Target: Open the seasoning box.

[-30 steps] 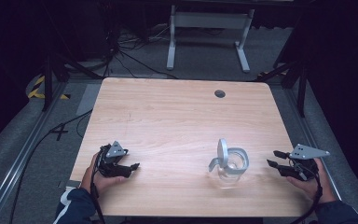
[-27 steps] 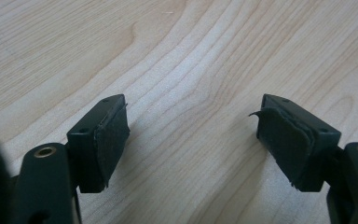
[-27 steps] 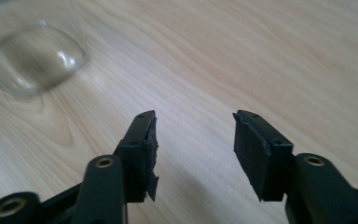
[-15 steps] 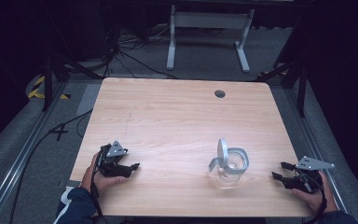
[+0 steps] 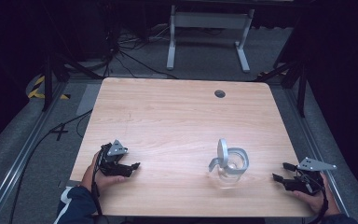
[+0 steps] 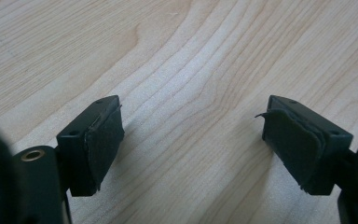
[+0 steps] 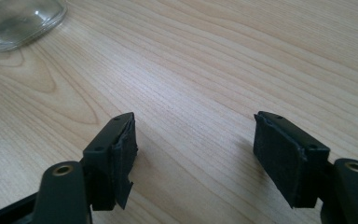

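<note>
A: Eyes on the jug [image 5: 229, 164], glass body with a grey lid flipped up, standing upright on the table [image 5: 177, 112]. It sits well ahead of the right gripper [image 5: 284, 177], off its fingertips, nothing touching it.

B: And in the right gripper view a bit of the jug's glass base [image 7: 21, 18] peeks in, far beyond the left-hand finger [image 7: 116, 156]. Jaws spread wide, bare wood between the pads.

A: Over to the left gripper [image 5: 133, 167], low on the table, tips aimed toward the jug but well apart from it.

B: Its fingers [image 6: 100, 142] gape open too, holding nothing, just wood grain between them.

A: Beyond both, a small dark hole [image 5: 220, 93] near the far edge.
</note>
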Action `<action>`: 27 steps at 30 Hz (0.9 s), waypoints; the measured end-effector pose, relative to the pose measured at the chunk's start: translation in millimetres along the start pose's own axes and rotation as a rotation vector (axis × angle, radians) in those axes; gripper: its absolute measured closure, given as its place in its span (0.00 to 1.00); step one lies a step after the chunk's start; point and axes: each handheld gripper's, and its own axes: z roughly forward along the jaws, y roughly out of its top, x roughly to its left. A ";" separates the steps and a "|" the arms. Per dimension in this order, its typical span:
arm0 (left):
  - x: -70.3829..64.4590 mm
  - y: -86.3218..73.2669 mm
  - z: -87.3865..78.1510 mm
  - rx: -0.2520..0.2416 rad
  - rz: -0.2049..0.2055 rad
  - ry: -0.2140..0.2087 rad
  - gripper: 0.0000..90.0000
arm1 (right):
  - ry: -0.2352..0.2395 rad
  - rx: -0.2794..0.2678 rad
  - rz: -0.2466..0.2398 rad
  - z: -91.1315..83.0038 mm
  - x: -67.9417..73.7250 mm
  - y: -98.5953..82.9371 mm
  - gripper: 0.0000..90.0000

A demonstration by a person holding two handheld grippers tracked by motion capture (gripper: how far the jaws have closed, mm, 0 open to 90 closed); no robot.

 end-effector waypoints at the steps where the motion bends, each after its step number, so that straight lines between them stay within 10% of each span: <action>1: 0.0 0.0 0.0 -0.001 0.000 0.004 0.23 | 0.001 0.001 -0.001 0.1 0.0 0.1 0.33; 27: -0.5 -0.2 -0.1 0.004 -0.010 0.018 0.20 | 0.006 0.004 -0.005 2.4 0.3 1.9 0.31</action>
